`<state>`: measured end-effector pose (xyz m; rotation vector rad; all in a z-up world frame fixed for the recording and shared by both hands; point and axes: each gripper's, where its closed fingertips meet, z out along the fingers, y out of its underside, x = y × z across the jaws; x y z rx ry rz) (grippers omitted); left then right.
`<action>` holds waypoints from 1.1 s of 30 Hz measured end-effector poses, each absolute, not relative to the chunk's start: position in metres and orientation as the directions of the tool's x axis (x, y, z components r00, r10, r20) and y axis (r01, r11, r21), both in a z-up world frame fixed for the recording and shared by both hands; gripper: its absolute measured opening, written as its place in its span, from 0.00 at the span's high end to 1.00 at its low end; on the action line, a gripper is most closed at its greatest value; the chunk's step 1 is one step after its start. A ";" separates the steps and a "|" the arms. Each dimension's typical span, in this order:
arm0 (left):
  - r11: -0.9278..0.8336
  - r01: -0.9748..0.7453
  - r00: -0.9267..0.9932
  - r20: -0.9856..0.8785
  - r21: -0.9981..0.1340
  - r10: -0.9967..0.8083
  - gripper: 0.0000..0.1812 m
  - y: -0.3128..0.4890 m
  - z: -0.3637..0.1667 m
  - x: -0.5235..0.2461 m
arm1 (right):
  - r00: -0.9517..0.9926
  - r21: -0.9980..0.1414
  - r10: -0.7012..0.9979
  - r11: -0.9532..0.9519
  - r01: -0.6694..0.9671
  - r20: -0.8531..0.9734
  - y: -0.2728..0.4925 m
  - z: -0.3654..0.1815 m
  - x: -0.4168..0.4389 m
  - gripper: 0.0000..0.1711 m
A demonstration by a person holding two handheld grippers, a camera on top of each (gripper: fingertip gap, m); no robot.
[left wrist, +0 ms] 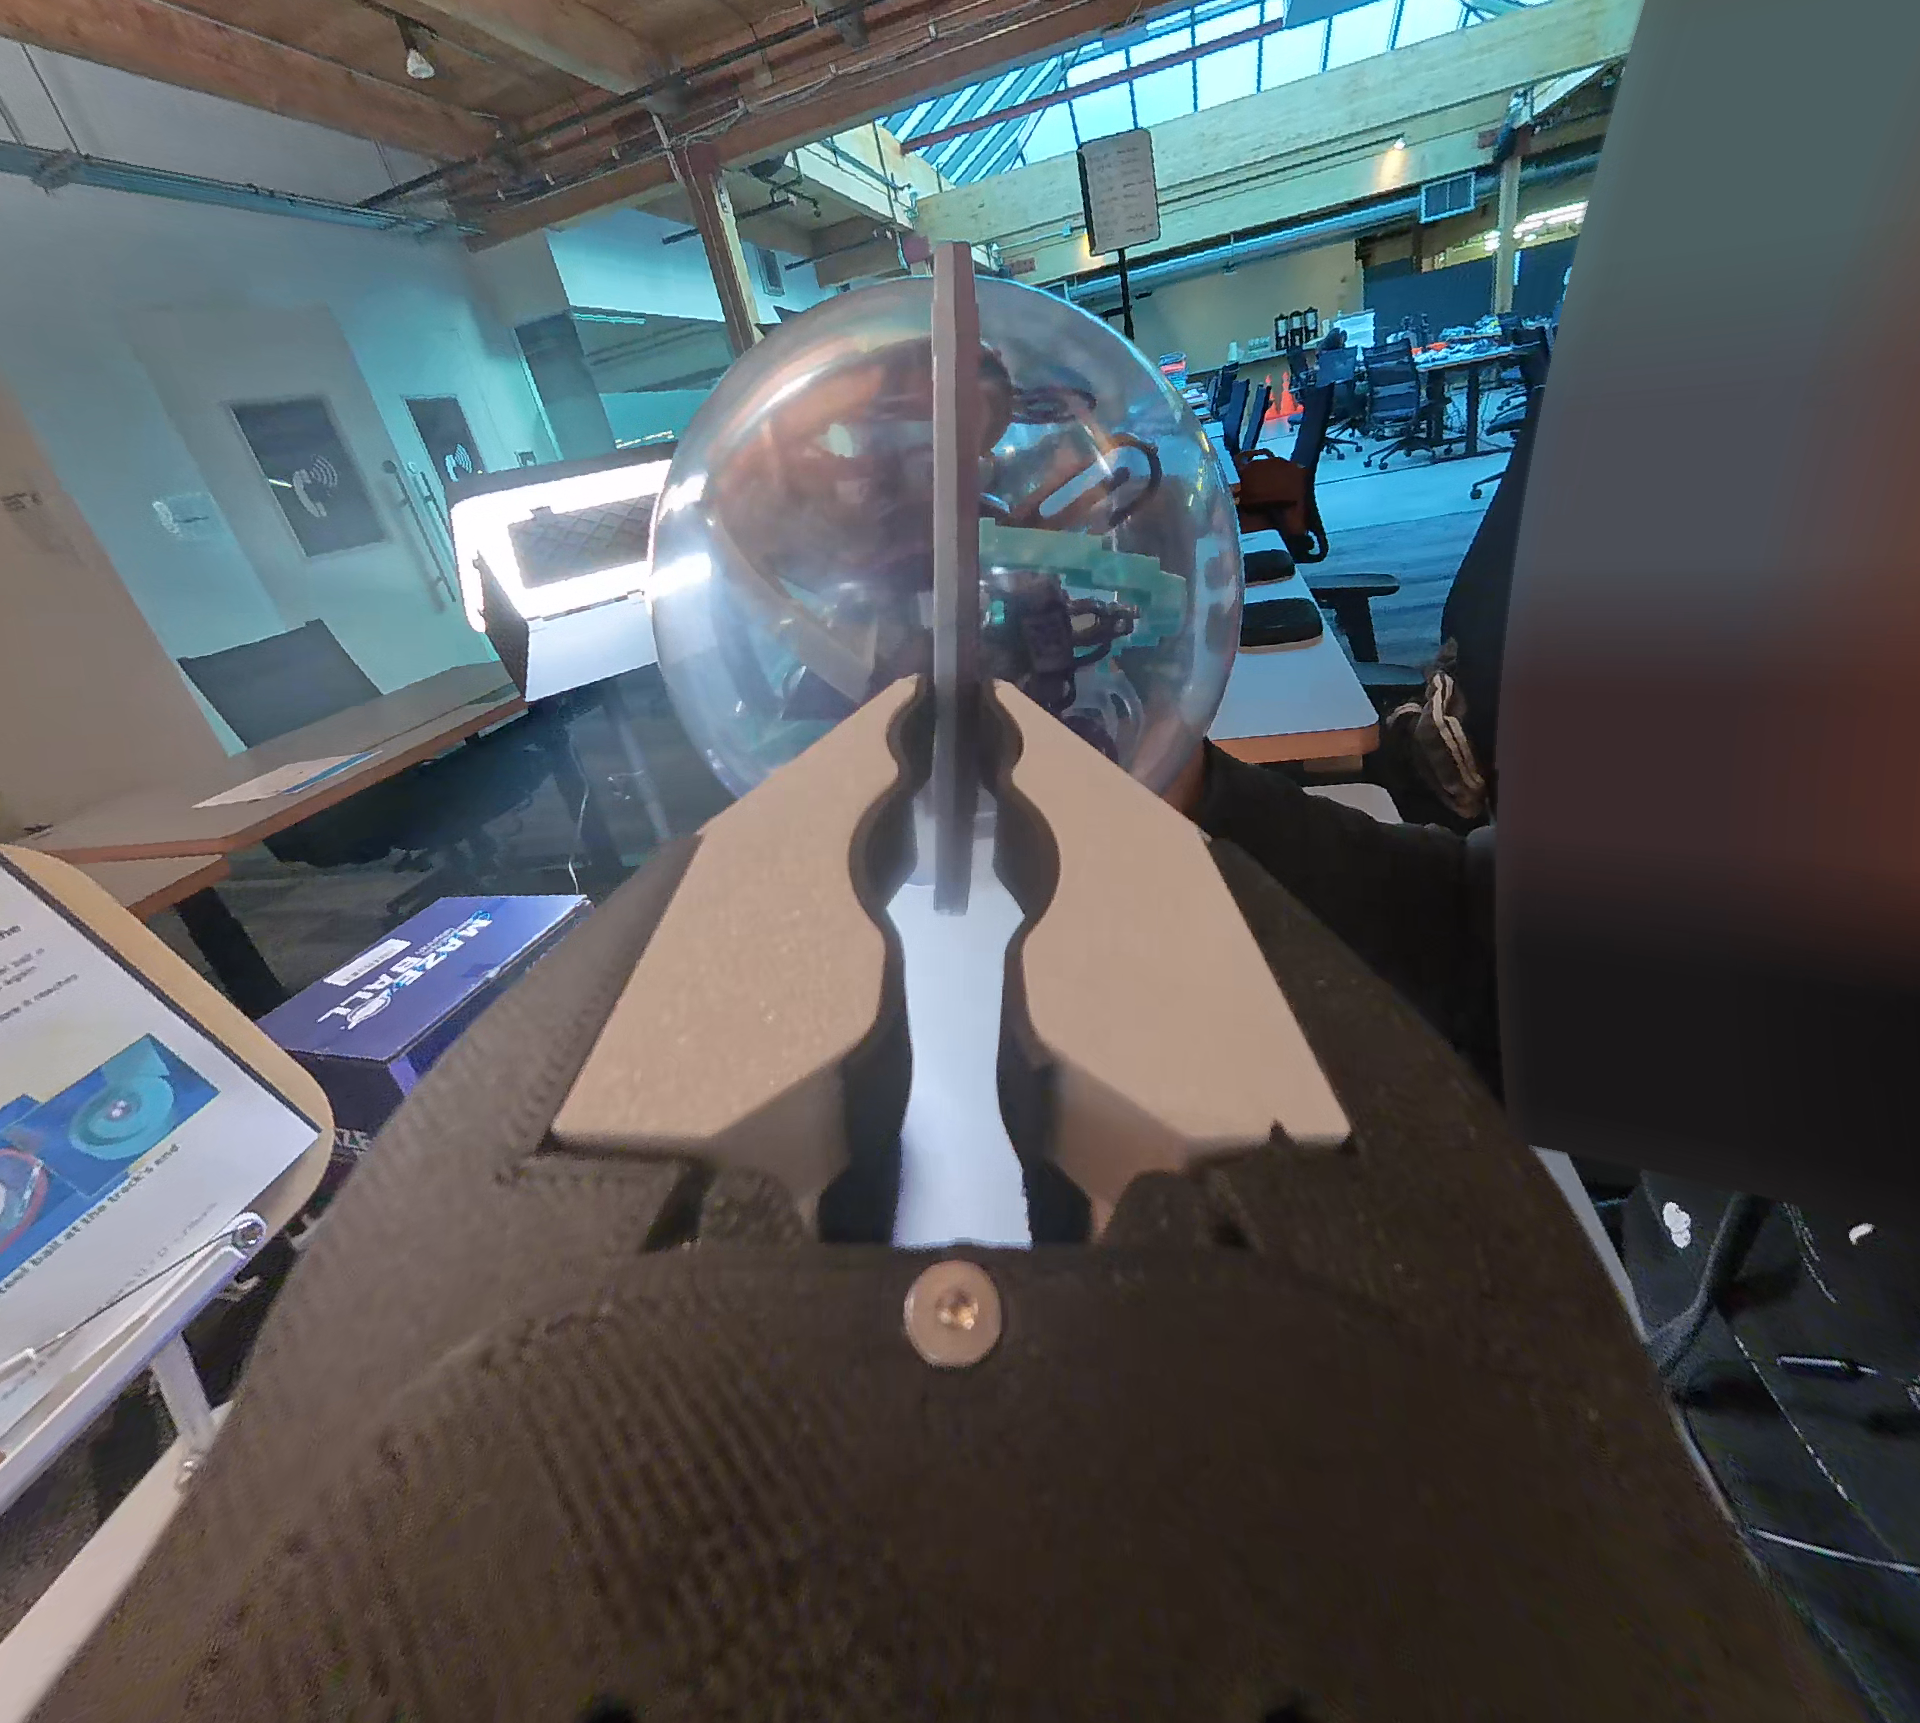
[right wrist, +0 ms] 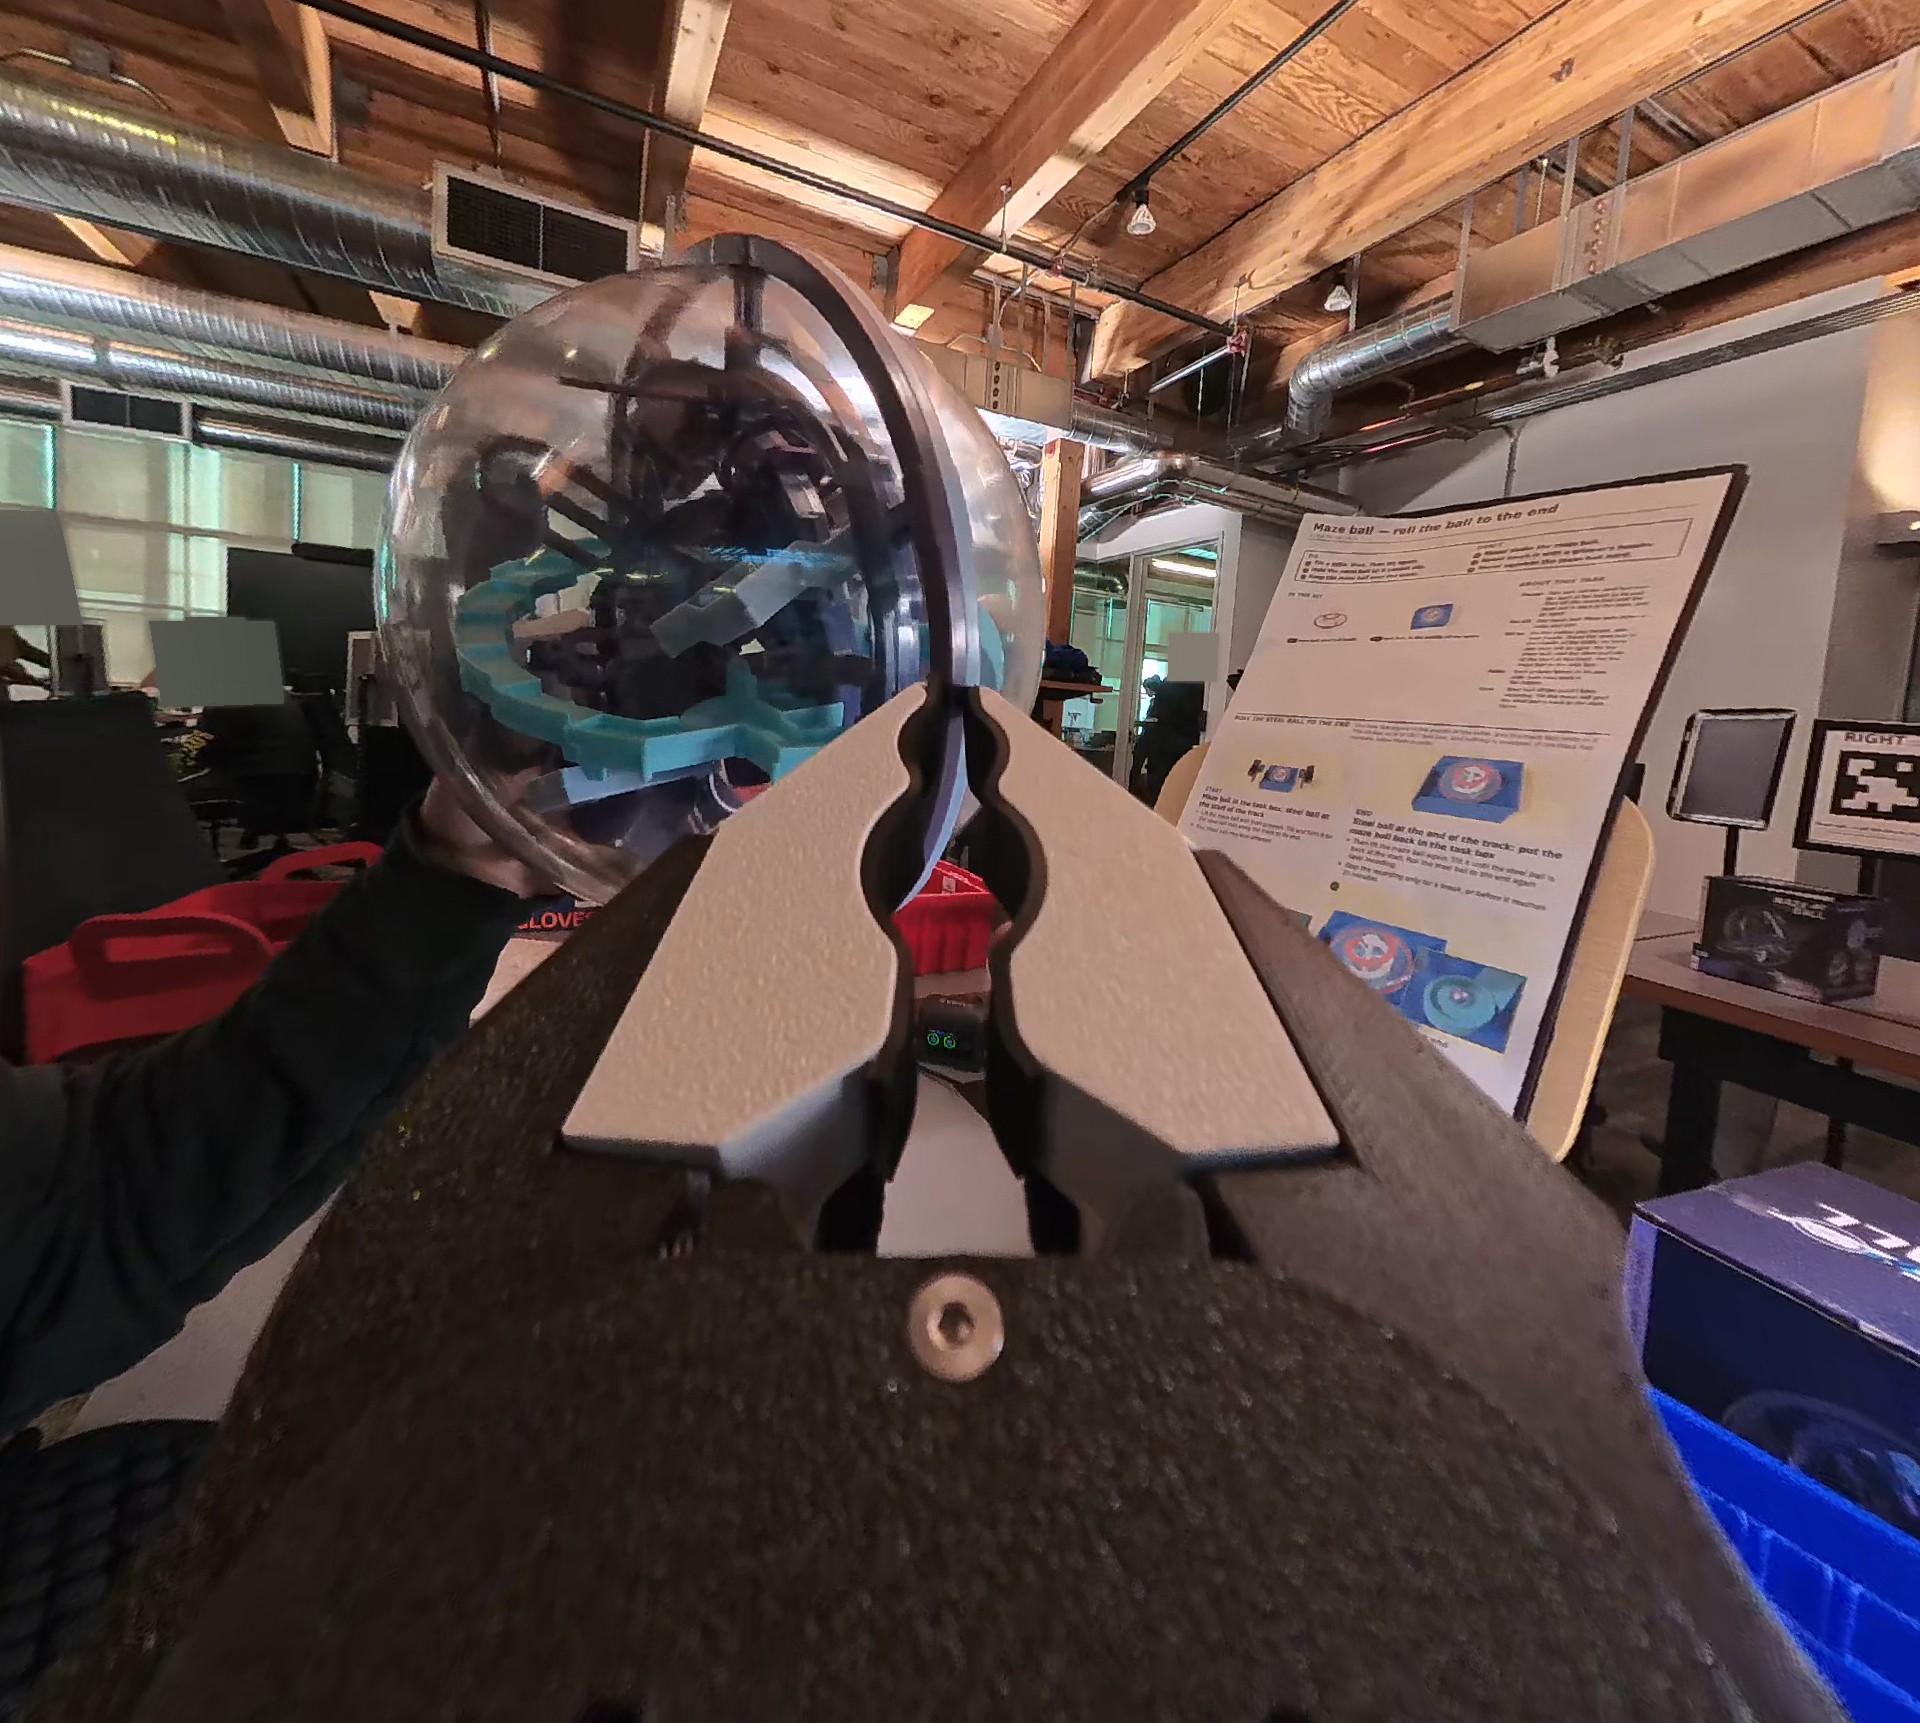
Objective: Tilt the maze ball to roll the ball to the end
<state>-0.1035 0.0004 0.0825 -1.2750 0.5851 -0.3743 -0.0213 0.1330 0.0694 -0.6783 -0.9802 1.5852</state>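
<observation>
Wooden beams and open office floor fill the left wrist view, so the maze ball (left wrist: 831, 551) hangs in free air well above the desks, a blue box (left wrist: 436, 977) below at left. Left gripper (left wrist: 954, 697) fingers are pressed onto the ball's grey rim (left wrist: 951, 478) — edge-on, upright. In the right wrist view, ceiling and ducts lie behind; an instruction board (right wrist: 1455, 738) stands at right, apart. Right gripper (right wrist: 954, 702) pinches the same rim, tilted; the steel ball inside cannot be made out.
</observation>
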 end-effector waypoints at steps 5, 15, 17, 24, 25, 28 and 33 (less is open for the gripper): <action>0.257 -0.036 0.799 -0.182 -0.966 -0.573 0.96 0.000 0.077 -0.105 | -0.235 -0.871 0.970 -0.060 -0.488 0.065 0.133 0.067 -0.022 0.99; 0.246 -0.005 0.799 -0.151 -0.969 -0.582 0.96 0.000 0.069 -0.107 | -0.231 -0.877 0.971 -0.061 -0.477 0.058 0.133 0.064 -0.023 0.99; 0.241 0.002 0.799 -0.144 -0.971 -0.584 0.96 0.001 0.067 -0.108 | -0.230 -0.877 0.972 -0.063 -0.475 0.055 0.134 0.063 -0.024 1.00; 0.215 0.034 0.800 -0.102 -0.976 -0.591 0.96 0.003 0.059 -0.110 | -0.229 -0.883 0.972 -0.071 -0.463 0.043 0.136 0.058 -0.026 1.00; 0.208 0.044 0.801 -0.090 -0.977 -0.593 0.96 0.003 0.057 -0.110 | -0.231 -0.885 0.972 -0.074 -0.460 0.039 0.136 0.057 -0.026 1.00; 0.191 0.065 0.804 -0.062 -0.979 -0.592 0.96 0.004 0.051 -0.112 | -0.233 -0.891 0.972 -0.084 -0.446 0.025 0.137 0.051 -0.029 1.00; 0.178 0.078 0.807 -0.043 -0.981 -0.590 0.96 0.003 0.043 -0.116 | -0.240 -0.901 0.971 -0.104 -0.421 0.000 0.138 0.040 -0.034 1.00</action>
